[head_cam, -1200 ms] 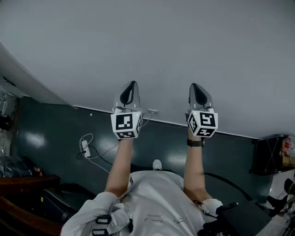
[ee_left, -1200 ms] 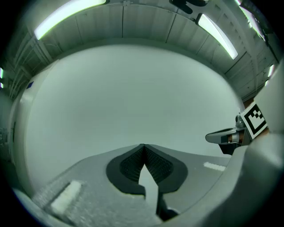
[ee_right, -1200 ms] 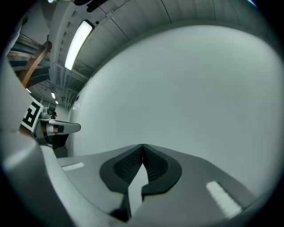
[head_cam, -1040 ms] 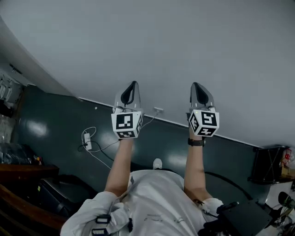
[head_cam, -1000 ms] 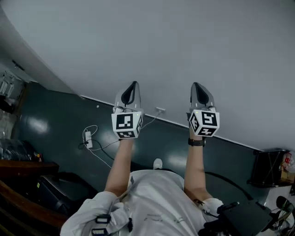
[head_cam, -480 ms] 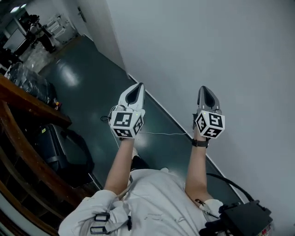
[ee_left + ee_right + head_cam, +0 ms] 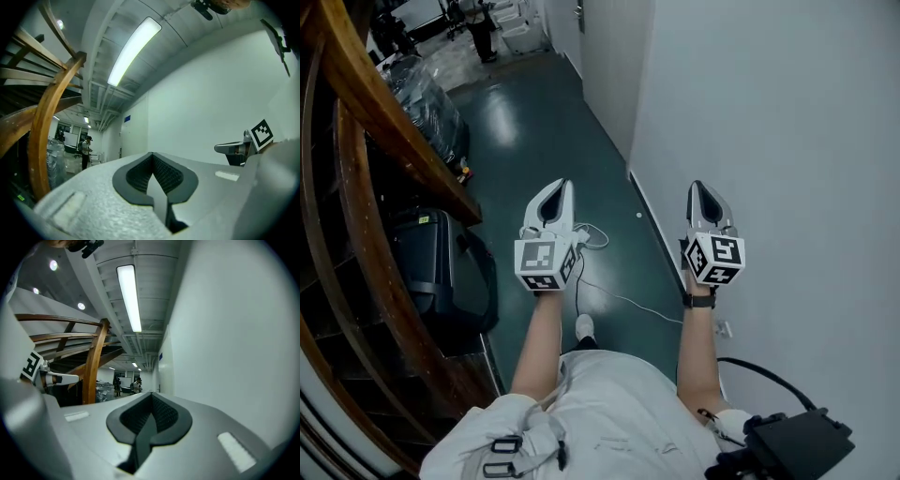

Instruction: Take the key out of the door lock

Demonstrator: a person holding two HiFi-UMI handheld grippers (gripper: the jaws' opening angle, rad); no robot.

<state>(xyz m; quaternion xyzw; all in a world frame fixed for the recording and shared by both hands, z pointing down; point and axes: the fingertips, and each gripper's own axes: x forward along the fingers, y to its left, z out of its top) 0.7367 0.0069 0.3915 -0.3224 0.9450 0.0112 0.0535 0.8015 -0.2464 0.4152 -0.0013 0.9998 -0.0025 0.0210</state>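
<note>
I hold both grippers up side by side in a corridor, pointing along it. In the head view my left gripper (image 7: 563,187) hangs over the green floor and my right gripper (image 7: 697,187) is close to the white wall (image 7: 787,141). Both are shut with nothing between the jaws, as the left gripper (image 7: 152,155) and right gripper (image 7: 151,395) show in their own views. Far ahead along the wall stands a door (image 7: 605,47) with a dark handle (image 7: 579,13). No key or lock can be made out at this distance.
A curved wooden stair railing (image 7: 384,122) runs along the left, with a black suitcase (image 7: 441,272) beneath it. A white cable (image 7: 614,295) lies on the floor (image 7: 534,122). People (image 7: 126,384) and wrapped goods (image 7: 422,89) are at the corridor's far end.
The head view has swung from facing the blank wall to looking down the corridor. Both grippers have stayed raised, level and shut.
</note>
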